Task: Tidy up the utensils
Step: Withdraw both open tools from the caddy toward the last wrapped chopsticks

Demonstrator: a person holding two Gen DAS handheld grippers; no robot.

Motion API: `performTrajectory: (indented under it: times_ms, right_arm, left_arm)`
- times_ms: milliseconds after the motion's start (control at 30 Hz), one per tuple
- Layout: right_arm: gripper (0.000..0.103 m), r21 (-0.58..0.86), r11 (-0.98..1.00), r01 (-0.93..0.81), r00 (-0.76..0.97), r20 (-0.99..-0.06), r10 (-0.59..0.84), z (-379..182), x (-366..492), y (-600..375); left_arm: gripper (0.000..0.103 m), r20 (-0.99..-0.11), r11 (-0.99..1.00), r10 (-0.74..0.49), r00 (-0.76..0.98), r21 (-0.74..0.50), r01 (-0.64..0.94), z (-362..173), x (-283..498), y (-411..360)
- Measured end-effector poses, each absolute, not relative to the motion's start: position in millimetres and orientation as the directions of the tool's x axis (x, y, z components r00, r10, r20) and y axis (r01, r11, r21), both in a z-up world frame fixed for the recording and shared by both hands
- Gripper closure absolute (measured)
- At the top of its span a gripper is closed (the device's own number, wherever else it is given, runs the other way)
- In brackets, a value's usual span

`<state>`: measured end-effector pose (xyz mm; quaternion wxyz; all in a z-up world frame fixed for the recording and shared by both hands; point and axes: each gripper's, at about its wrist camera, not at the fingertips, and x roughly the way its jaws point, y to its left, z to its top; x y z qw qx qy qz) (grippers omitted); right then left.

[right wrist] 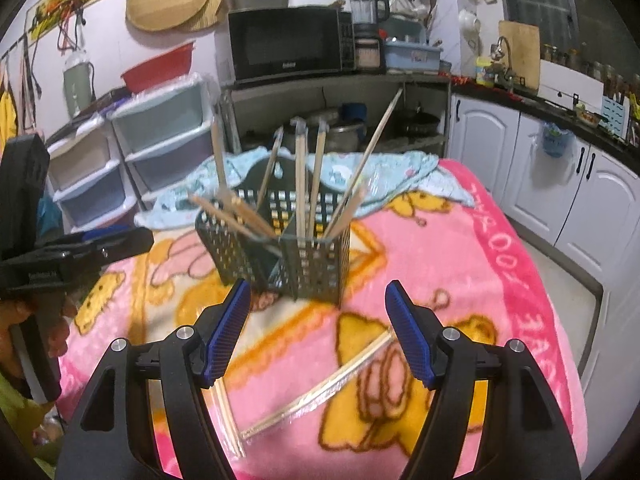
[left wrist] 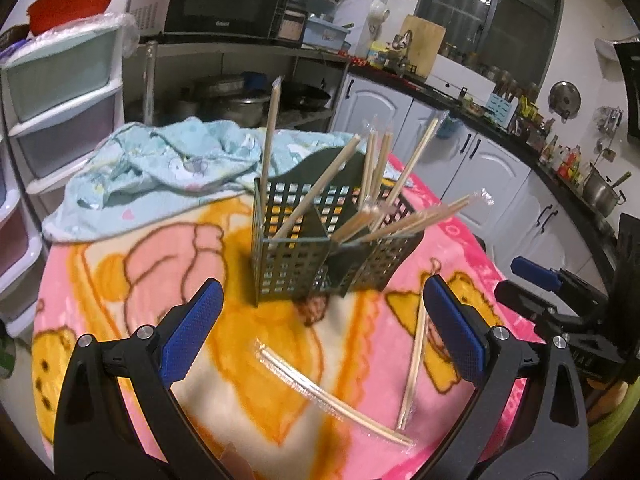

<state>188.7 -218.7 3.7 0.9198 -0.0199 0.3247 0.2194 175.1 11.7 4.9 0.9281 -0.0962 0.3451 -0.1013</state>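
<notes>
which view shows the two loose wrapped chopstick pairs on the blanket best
The left wrist view: both wrapped wooden chopstick pairs, one and the other, lie almost fully visible between the open left gripper. In the right wrist view one pair shows well, but the other is partly hidden behind a finger.

Table covered by pink cartoon blanket (left wrist: 132,264). On it: dark perforated caddy (left wrist: 296,256) mid-table, crumpled light-blue cloth (left wrist: 160,168) behind it at far edge, two wrapped chopstick pairs (left wrist: 332,396) (left wrist: 414,364) lying flat near front.
</notes>
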Motion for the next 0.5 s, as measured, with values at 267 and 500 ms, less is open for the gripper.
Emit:
performTrajectory:
  times_ms: [267, 500]
  right_arm:
    - [0.036, 0.124, 0.916, -0.381, 0.645, -0.674, 0.36, -32, 199, -222]
    - [0.036, 0.138, 0.931, -0.339, 0.619, -0.712, 0.331, -54, 209, -231]
  left_arm:
    - [0.011, -0.668, 0.961, -0.245, 0.703, -0.264, 0.084, -25, 176, 17]
    - [0.011, -0.712, 0.956, -0.256, 0.654, -0.287, 0.061, -53, 179, 18]
